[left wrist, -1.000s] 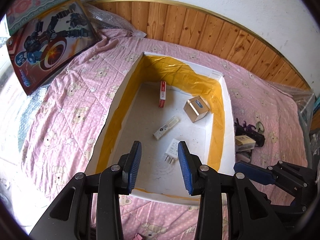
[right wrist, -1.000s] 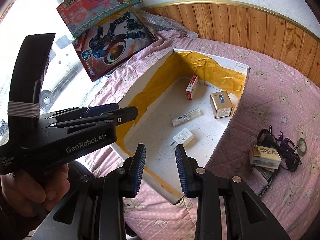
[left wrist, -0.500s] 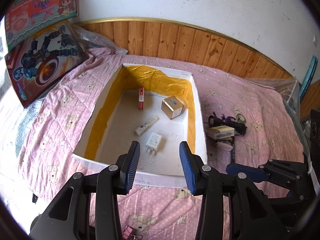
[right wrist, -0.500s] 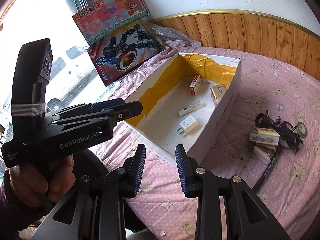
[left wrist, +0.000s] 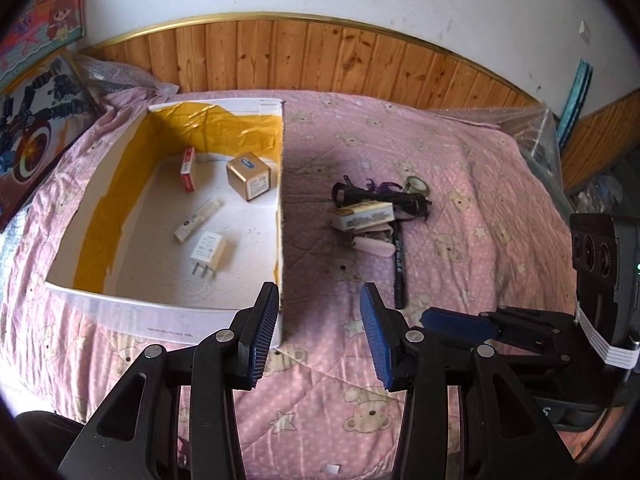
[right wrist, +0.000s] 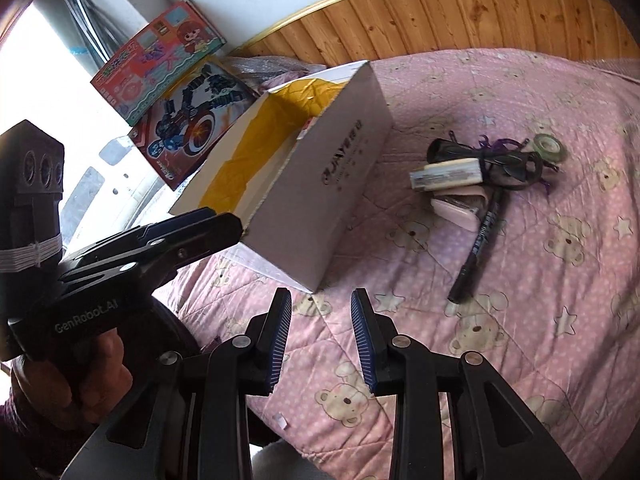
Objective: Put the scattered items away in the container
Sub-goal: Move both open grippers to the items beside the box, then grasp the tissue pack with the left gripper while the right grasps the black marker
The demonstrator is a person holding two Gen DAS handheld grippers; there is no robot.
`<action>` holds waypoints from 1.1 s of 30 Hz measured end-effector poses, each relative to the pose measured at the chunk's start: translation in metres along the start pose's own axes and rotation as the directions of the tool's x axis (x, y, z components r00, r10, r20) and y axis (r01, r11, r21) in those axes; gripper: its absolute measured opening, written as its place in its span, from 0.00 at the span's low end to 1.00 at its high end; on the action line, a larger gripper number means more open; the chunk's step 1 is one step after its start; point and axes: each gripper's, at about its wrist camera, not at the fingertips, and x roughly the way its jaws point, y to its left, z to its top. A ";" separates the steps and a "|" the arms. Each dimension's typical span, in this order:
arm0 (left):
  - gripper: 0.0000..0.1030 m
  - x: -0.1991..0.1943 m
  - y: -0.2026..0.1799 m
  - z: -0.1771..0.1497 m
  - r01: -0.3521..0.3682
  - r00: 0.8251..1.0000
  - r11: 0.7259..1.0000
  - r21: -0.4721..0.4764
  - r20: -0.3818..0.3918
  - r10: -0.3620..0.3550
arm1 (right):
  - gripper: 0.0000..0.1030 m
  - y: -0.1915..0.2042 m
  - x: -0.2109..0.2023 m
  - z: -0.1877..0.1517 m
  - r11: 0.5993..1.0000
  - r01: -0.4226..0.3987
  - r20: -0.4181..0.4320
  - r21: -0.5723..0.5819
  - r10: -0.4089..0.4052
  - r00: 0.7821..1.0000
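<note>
A white box with yellow-taped inner walls lies on the pink bedspread; it also shows in the right wrist view. Inside lie a gold cube box, a red-and-white pack, a white tube and a white plug. To its right is a pile: a cream box, black flashlight, pink item, black pen and tape roll. My left gripper is open and empty, near the box's front right corner. My right gripper is open and empty above the bedspread.
Two toy boxes lean at the bed's left by a window. Wooden wall panelling runs behind the bed. Bubble wrap lies at the back right. The bedspread stretches right of the pile.
Both grippers have pulled back and swung right, away from the box's inside. The pile of loose items now sits nearer the middle of both views. Both stay open and empty.
</note>
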 end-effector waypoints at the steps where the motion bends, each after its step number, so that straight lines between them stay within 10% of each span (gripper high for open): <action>1: 0.44 0.003 -0.004 0.001 0.006 1.000 1.000 0.004 -0.004 -0.006 | 0.32 -0.008 0.000 0.000 1.000 0.008 0.005 0.020 -0.008 1.000; 12: 0.44 0.050 -0.051 0.028 0.028 0.999 0.997 0.069 -0.047 -0.025 | 0.35 -0.080 0.019 0.003 0.975 0.103 -0.014 0.198 -0.102 0.995; 28: 0.45 0.181 -0.076 0.072 0.010 0.985 0.989 0.151 -0.172 0.016 | 0.41 -0.106 0.072 0.026 0.965 0.210 -0.030 0.159 -0.208 0.978; 33: 0.63 0.191 -0.086 0.073 -0.035 0.995 0.968 0.247 -0.086 0.058 | 0.41 -0.113 0.079 0.026 0.966 0.210 -0.025 0.148 -0.208 0.978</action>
